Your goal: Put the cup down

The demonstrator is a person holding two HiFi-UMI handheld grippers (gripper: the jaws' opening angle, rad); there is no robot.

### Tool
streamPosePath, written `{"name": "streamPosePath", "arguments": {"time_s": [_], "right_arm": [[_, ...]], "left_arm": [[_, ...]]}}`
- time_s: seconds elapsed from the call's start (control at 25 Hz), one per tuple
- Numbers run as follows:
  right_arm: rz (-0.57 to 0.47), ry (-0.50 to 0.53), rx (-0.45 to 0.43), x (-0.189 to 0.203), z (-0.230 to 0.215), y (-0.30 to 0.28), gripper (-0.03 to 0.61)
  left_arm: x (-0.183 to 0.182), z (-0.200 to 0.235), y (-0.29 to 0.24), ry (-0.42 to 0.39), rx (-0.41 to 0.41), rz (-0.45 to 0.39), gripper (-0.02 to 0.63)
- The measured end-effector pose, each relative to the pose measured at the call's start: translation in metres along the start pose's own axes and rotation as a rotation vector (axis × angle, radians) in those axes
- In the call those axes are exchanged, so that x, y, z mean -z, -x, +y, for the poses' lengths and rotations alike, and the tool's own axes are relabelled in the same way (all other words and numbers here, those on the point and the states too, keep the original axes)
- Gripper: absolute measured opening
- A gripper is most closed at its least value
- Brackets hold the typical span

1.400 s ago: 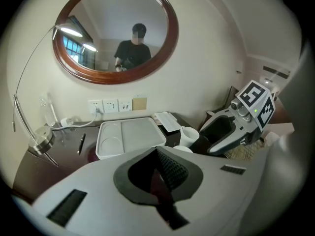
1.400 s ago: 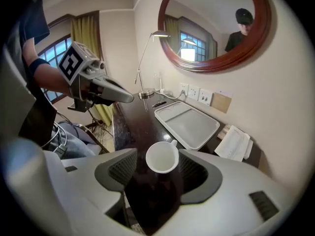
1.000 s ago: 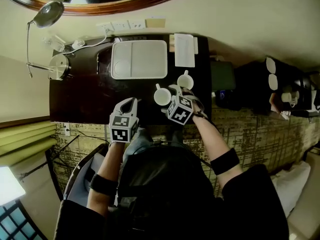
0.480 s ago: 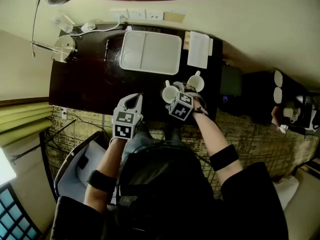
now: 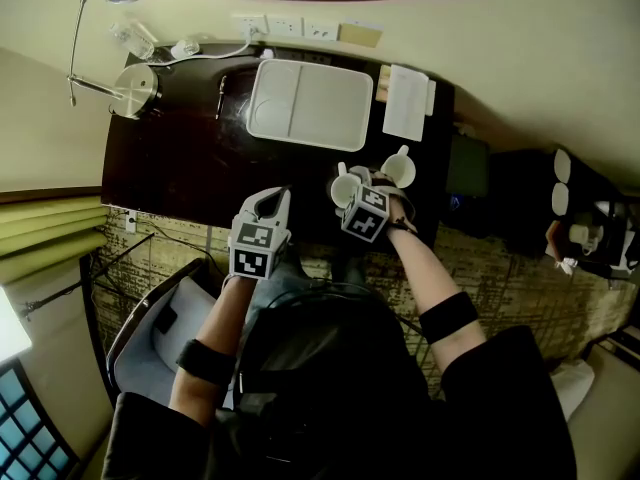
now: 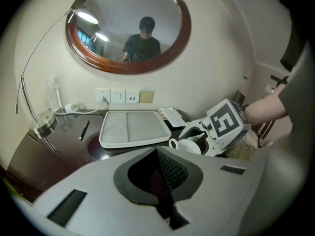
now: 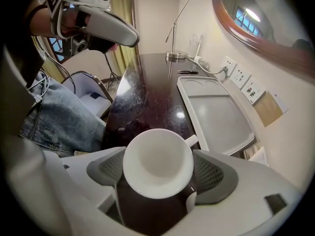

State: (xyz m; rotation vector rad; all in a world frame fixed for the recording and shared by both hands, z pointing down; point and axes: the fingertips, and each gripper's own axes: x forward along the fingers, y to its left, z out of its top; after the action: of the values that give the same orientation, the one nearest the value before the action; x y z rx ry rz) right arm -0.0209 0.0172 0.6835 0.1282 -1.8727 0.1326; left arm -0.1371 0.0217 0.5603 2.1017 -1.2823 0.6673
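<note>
Cup point(image 7: 156, 157) upright on table point(image 7: 147, 95), dead centre between jaws of my right claw point(image 7: 158, 172), handle pointing away toward tray point(image 7: 216, 117). Jaws had just been closing; pads gripped rim both sides. Left claw point(image 6: 160, 177) farther off, clenched empty.

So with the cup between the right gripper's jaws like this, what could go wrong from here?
The right gripper has just been closing its jaws, with the cup between them and its rim against both pads. Pulling away before they open could tip it or drag it across the table. The second cup stands right beside that gripper in the head view; widening jaws or a sideways exit might knock it.
</note>
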Motion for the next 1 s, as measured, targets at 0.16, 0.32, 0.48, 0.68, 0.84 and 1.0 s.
{"name": "streamPosePath", "arguments": {"time_s": [0.16,0.32,0.48,0.68,0.84,1.0], "right_arm": [[-0.011,-0.005,0.008,0.0,-0.001,0.0,0.433],[0.0,0.006,0.002,0.002,0.001,0.002,0.431],[-0.001,0.0,-0.005,0.003,0.004,0.008,0.43],[-0.041,-0.009,0.018,-0.013,-0.005,0.023,0.428],[-0.084,0.005,0.051,-0.037,-0.017,0.038,0.428],[-0.13,0.002,0.063,-0.065,-0.028,0.052,0.428]], "left_arm": [[0.002,-0.002,-0.003,-0.003,0.002,0.006,0.003],[0.003,-0.001,-0.005,-0.005,0.001,0.007,0.003],[0.004,0.001,-0.005,0.001,0.001,0.006,0.003],[0.006,0.005,-0.006,0.008,0.001,0.007,0.003],[0.007,0.011,-0.007,0.012,-0.002,0.006,0.003],[0.006,0.025,-0.008,0.013,-0.013,0.005,0.003]]}}
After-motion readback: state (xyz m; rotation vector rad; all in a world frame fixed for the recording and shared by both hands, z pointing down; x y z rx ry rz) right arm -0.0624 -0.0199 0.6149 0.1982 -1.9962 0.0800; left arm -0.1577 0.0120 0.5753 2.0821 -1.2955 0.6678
